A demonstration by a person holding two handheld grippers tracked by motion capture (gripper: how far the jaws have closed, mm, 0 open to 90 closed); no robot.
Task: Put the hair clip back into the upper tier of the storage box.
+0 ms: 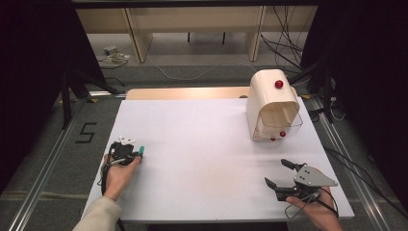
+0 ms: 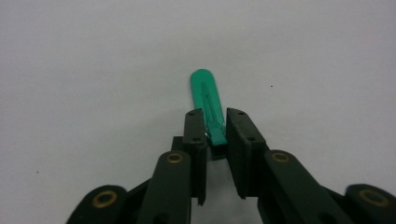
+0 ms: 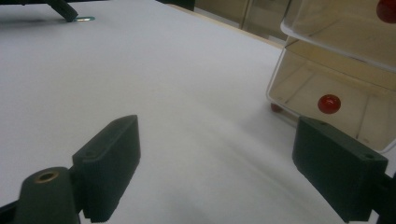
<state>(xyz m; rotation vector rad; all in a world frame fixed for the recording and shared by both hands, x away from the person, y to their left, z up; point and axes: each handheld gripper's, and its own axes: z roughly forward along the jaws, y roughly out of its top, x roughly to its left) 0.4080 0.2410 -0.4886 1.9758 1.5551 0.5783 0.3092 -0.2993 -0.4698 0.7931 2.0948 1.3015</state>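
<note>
While the left gripper [image 2: 216, 128] pinches a green clip [image 2: 208, 100] by its end, rounded tip poking past the jaws, right gripper [image 3: 215, 163] wide open, holding nothing.

Surface [image 1: 202, 159] matt white; cream box [image 1: 269, 96] glossy plastic, clear front; green clip [image 2: 208, 100] smooth plastic.

Small green flat stick [image 2: 208, 105] with rounded tip, lying low on the white table [image 1: 207, 144] near its left edge, pinched between left gripper [image 2: 215, 128] jaws.
</note>
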